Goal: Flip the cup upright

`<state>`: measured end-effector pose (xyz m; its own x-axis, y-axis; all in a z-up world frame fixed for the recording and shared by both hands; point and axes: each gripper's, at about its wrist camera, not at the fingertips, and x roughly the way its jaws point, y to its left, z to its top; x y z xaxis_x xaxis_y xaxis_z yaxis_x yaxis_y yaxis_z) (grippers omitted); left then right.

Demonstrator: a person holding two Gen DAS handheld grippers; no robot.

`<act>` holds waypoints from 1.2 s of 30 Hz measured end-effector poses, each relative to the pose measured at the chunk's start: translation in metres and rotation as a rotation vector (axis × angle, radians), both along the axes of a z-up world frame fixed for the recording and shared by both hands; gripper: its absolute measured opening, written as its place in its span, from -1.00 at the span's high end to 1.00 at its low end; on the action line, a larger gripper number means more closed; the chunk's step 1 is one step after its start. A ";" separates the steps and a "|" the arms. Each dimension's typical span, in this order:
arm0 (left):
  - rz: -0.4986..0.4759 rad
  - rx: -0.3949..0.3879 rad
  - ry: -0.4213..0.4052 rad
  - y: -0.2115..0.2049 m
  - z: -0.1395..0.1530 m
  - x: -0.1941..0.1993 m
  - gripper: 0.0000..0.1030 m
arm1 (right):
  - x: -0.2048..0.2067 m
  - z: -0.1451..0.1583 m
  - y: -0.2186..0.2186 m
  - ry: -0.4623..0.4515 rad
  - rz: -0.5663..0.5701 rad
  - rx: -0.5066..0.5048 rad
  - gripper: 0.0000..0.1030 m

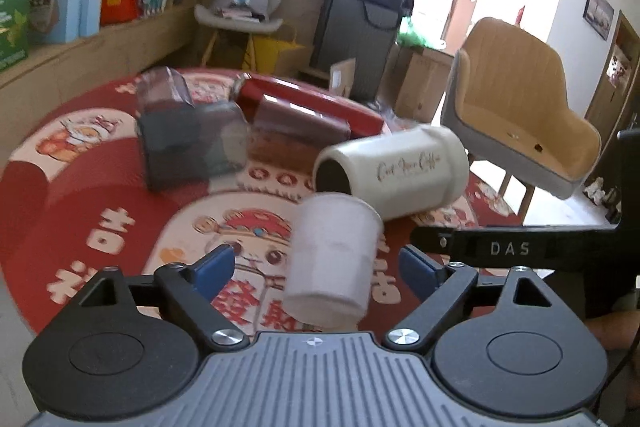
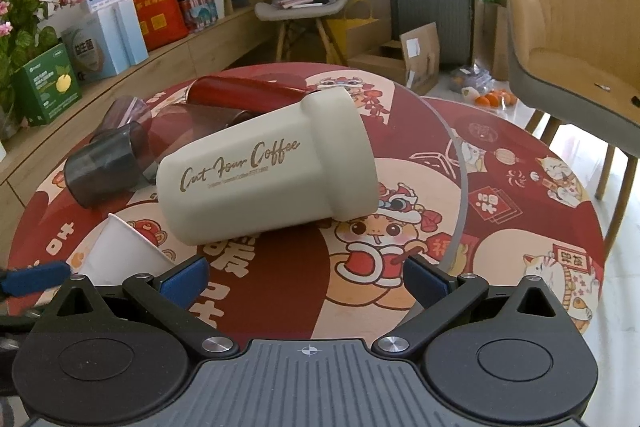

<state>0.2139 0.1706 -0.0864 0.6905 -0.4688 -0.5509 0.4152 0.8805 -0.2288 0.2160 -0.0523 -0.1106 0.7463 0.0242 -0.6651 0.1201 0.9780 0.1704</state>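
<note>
Cups lay tipped on round red table (image 2: 520, 187). Cream coffee cup (image 2: 264, 171) rested on side, mouth toward your left, just beyond white paper cup (image 1: 332, 259). Paper cup sat between your left gripper (image 1: 316, 267) fingers, wide end away from you; fingers spread wide, not touching it. Your right gripper (image 2: 306, 275) hovered near cream cup, fingers apart, holding nothing. Grey cup (image 2: 104, 167) and red cup (image 2: 240, 91) lay behind.
</note>
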 end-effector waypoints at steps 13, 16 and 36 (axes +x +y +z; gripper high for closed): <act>0.350 -0.036 -0.019 0.073 0.024 0.031 -0.83 | 0.002 0.016 0.032 -0.064 0.025 0.078 -0.99; 0.441 0.032 -0.041 0.081 0.025 0.037 -0.85 | 0.006 0.019 0.046 -0.077 0.038 0.083 -1.00; 0.420 0.182 0.130 0.077 0.001 0.057 -0.91 | 0.032 -0.006 0.074 0.003 0.052 0.112 -0.99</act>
